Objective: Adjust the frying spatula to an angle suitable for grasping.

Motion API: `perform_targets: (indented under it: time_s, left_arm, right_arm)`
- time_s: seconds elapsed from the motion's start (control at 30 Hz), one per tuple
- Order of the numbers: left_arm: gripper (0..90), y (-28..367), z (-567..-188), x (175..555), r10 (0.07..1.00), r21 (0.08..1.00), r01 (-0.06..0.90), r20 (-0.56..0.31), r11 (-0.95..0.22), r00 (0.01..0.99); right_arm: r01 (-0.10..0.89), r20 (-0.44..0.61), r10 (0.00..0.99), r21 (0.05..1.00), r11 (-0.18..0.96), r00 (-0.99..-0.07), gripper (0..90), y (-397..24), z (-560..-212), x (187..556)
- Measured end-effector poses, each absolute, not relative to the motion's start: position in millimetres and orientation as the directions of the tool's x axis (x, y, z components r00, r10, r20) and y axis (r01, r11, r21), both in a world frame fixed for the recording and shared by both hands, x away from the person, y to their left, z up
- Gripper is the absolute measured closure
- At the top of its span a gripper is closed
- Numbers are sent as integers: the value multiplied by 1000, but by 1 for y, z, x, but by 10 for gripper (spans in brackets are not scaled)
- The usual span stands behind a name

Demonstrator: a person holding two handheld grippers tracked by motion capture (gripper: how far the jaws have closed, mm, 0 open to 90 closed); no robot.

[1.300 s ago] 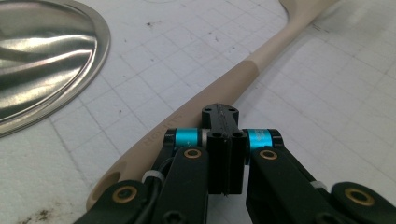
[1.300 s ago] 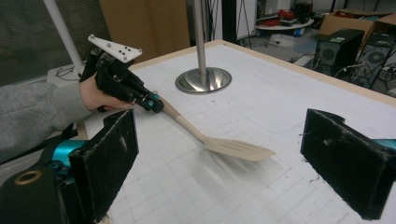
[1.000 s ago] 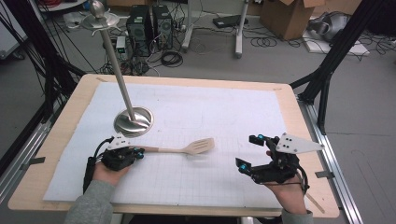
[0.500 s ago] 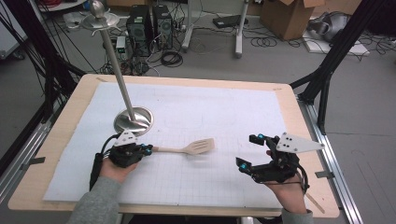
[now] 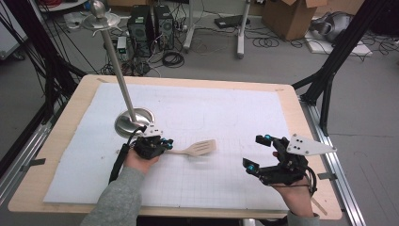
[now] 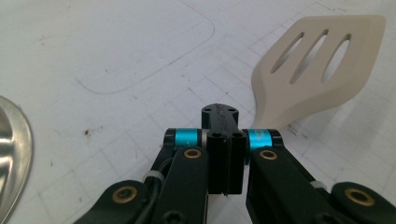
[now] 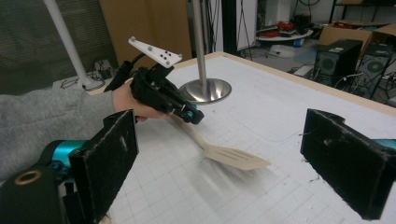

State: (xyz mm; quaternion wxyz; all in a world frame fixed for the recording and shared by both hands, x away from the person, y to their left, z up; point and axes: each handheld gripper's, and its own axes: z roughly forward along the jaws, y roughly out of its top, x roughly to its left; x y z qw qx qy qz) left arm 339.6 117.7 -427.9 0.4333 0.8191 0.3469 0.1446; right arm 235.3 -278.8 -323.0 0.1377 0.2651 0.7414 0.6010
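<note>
A white gridded mat (image 5: 226, 117) covers the wooden bench (image 5: 70, 108), with computer towers (image 5: 150, 23) on the floor behind. The left gripper (image 5: 162, 147), jaws clamped on the spatula (image 5: 200, 149) handle, holds it level above the mat. The right gripper (image 5: 259, 153) rests low with jaws wide apart.

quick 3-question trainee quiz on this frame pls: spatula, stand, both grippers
1. True or false: the left gripper is shut on the spatula handle.
2. Which best describes the right gripper? A) fingers open, nothing between them B) shut on the spatula C) gripping the stand pole
3. Fill in: the metal stand base sits just ____ the left gripper in the high view.

Key: 1 true; 2 A; 3 beyond (farther from the person).
</note>
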Motion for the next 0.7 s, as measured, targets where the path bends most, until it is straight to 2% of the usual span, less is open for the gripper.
perform_targets:
  time_s: [0.7]
  left_arm:
    - [899, 88, -444, 358, 674, 746, 478, -54, -464, 737]
  right_arm:
    - [236, 131, 553, 964, 124, -823, 100, -281, -323, 234]
